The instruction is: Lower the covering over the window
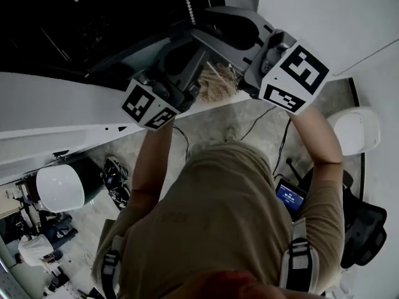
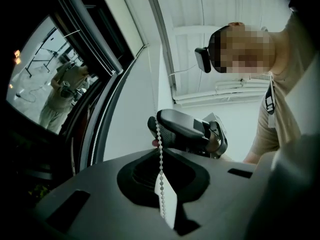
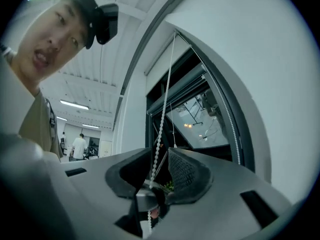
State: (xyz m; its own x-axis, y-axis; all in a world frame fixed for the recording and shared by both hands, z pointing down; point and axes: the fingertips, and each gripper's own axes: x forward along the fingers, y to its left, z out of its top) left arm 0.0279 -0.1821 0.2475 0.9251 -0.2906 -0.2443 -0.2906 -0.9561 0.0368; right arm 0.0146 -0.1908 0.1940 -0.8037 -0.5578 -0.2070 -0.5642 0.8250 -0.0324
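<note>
A white bead chain (image 1: 184, 0) hangs beside the dark window (image 1: 68, 36). In the left gripper view the chain (image 2: 160, 171) runs down through my left gripper (image 2: 161, 156), whose jaws are shut on it. My right gripper (image 2: 187, 131) sits just above on the same chain. In the right gripper view the chain (image 3: 159, 144) passes between the jaws of the right gripper (image 3: 159, 159), which stand apart with a gap on each side of the chain. From the head view both the left gripper (image 1: 184, 58) and the right gripper (image 1: 218, 23) are raised against the window frame.
A white sill (image 1: 62, 104) runs under the window, with a dried plant (image 1: 215, 83) on it behind the grippers. Below on the floor are a white chair (image 1: 59, 189), another white seat (image 1: 356, 129), cables and a lit small screen (image 1: 290, 195). White wall (image 1: 324, 17) lies to the right.
</note>
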